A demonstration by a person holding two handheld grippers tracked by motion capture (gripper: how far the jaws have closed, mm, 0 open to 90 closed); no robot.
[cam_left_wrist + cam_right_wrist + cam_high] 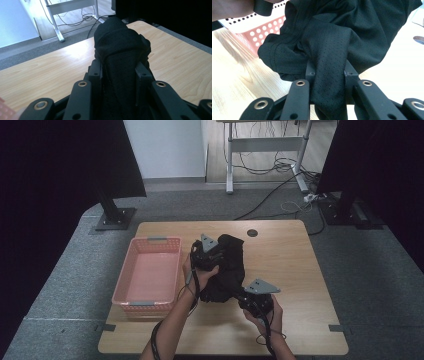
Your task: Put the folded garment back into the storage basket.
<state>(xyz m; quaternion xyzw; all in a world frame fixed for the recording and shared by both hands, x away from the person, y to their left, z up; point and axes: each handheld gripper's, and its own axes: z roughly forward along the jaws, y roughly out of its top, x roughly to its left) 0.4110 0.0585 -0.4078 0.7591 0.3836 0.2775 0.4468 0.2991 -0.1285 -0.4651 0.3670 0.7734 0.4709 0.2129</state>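
The left gripper is clamped on a fold of the black garment, its jaws pressed on the cloth from both sides in the left gripper view. The right gripper is likewise closed on another fold of the same mesh fabric, nearer the desk's front edge. The garment hangs bunched between the two, over the middle of the desk and just beside the pink basket that stands by the desk's left edge.

The step in hand looks like lifting the garment to spread or fold it. To do it well, both grips should keep firm while the hands draw apart evenly, so the bunched cloth opens without slipping from either side. Raising it clear of the desk first would keep the hem from dragging or catching on the basket's rim.
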